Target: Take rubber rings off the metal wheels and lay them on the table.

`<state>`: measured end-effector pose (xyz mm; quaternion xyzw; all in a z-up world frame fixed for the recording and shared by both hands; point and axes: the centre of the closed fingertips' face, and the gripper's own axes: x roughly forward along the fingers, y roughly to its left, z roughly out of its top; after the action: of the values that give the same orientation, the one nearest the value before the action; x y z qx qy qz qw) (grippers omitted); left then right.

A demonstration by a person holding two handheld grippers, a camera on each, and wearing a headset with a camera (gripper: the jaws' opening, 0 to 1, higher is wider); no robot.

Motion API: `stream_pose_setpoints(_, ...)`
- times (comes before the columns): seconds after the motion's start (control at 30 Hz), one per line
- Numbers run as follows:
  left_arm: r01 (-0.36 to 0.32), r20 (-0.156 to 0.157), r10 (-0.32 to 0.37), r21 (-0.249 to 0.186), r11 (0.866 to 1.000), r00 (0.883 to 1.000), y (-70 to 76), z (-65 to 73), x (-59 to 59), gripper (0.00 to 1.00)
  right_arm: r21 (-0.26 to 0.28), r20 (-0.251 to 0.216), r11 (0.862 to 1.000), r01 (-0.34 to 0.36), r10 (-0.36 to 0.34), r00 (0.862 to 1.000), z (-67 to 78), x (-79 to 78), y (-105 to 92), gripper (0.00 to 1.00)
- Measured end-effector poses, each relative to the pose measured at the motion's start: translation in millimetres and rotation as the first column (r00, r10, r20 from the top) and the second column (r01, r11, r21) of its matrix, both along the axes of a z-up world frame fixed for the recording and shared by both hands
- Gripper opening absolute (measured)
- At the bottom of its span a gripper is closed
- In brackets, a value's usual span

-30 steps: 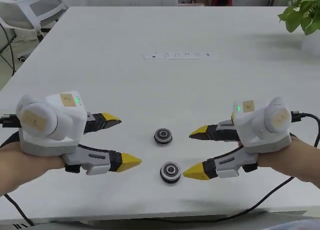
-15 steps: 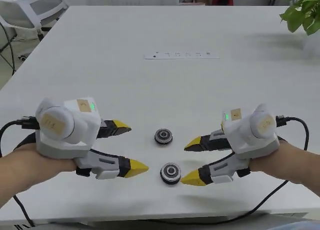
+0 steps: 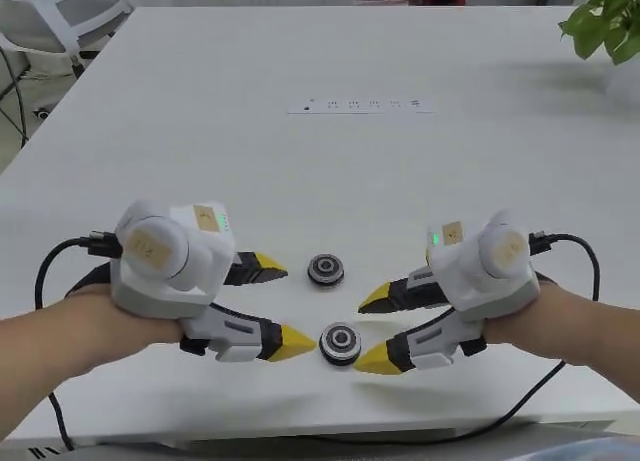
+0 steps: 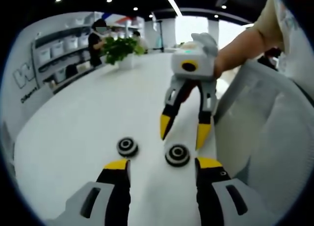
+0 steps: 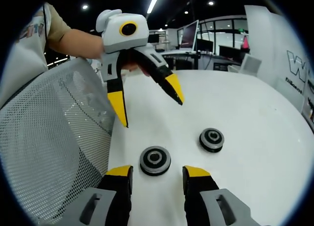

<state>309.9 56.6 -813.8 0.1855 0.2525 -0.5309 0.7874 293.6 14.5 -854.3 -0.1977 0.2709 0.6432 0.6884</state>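
Both grippers have closed in on the near wheel [image 3: 340, 343] by the table's [image 3: 320, 181] front edge, left gripper [image 3: 290, 304] and right gripper [image 3: 365, 333] with jaws apart and empty, so removal looks imminent; the right gripper view, unlike the head view, shows its dark ring [image 5: 143, 161] seated, the far wheel [image 3: 325, 271] just beyond.

The left gripper [image 4: 163, 163] holds its two yellow-tipped jaws wide apart. Just past the tips, one wheel [image 4: 177, 155] lies on the white table [image 4: 73, 133], nearer the jaw on the view's right. The other wheel [image 4: 127, 146] lies beyond the other jaw. The right gripper [image 4: 184, 131] points back from the far side, jaws apart.
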Motion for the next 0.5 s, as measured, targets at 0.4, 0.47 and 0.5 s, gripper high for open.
stream_pose_setpoints(0.4,0.038,-0.04,-0.038,0.001,0.999,0.998,-14.7,-10.6,-6.7,0.44,0.004,-0.01,1.0,-0.009,0.009,1.0,-2.5,-1.9,4.4,0.31)
stream_pose_setpoints(0.47,0.042,-0.047,-0.042,0.003,0.999,0.998,-16.3,-12.0,-8.0,0.43,0.003,-0.011,1.0,-0.011,0.011,1.0,-3.9,-1.9,4.5,0.3)
stream_pose_setpoints(0.5,0.044,-0.049,-0.044,0.003,0.999,0.998,-17.3,-12.6,-8.3,0.42,0.002,-0.011,1.0,-0.011,0.011,1.0,-4.5,-2.0,4.6,0.29)
